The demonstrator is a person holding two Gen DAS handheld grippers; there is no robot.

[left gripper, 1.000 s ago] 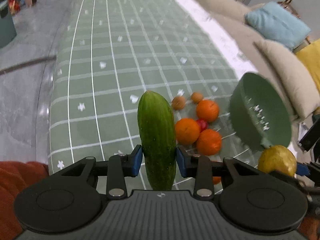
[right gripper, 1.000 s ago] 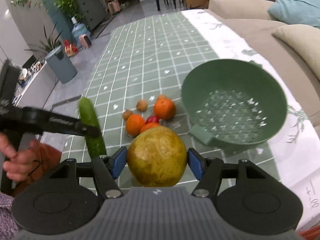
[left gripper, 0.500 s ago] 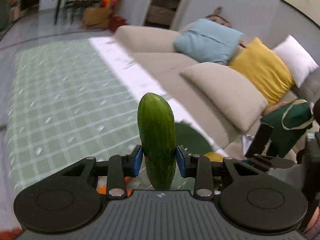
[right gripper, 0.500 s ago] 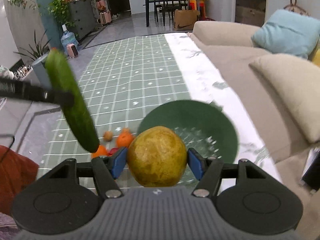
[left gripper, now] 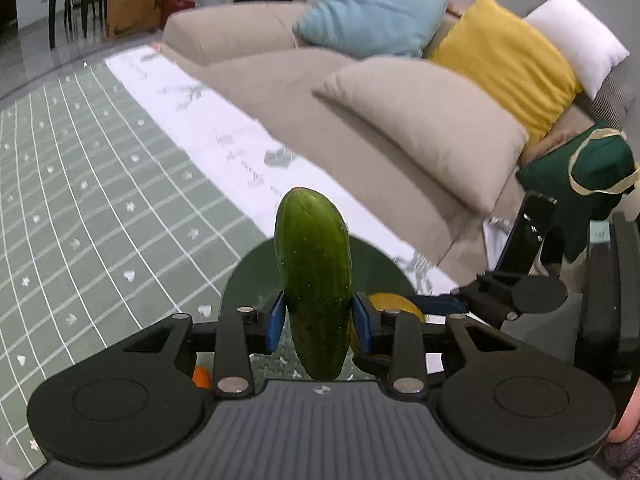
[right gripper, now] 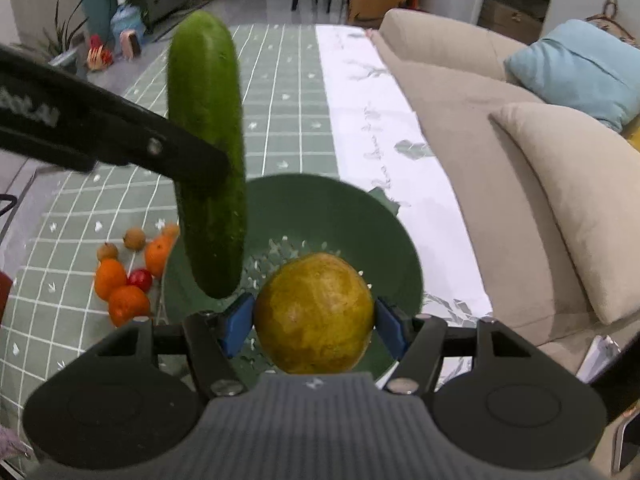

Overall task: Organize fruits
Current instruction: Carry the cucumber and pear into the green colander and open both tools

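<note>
Over the green colander on the table, both claws hang with fruit in their grip. The left claw is clenched on a cucumber, its blue pads pressing the lower half from either side; the cucumber stands roughly upright, its tip raised past the colander's far rim in the left wrist view. In the right wrist view the same cucumber hangs tilted slightly, its lower end above the colander's left side, with the left claw's black finger crossing in front of it.

The right claw is clenched on a round yellow-green fruit, one blue pad on each flank. The fruit sits above the near part of the colander, whose perforated floor shows behind it. No fruit can be seen lying inside the colander, though the held fruit hides part of the floor.

On the table, just left of the colander, lies a loose cluster: three oranges, one small red fruit and two small brown fruits. The nearest orange lies close to the colander's wall; contact cannot be told.

The table carries a green checked cloth with a white strip along its right edge. A beige sofa with cushions stands beside the table on the right.
</note>
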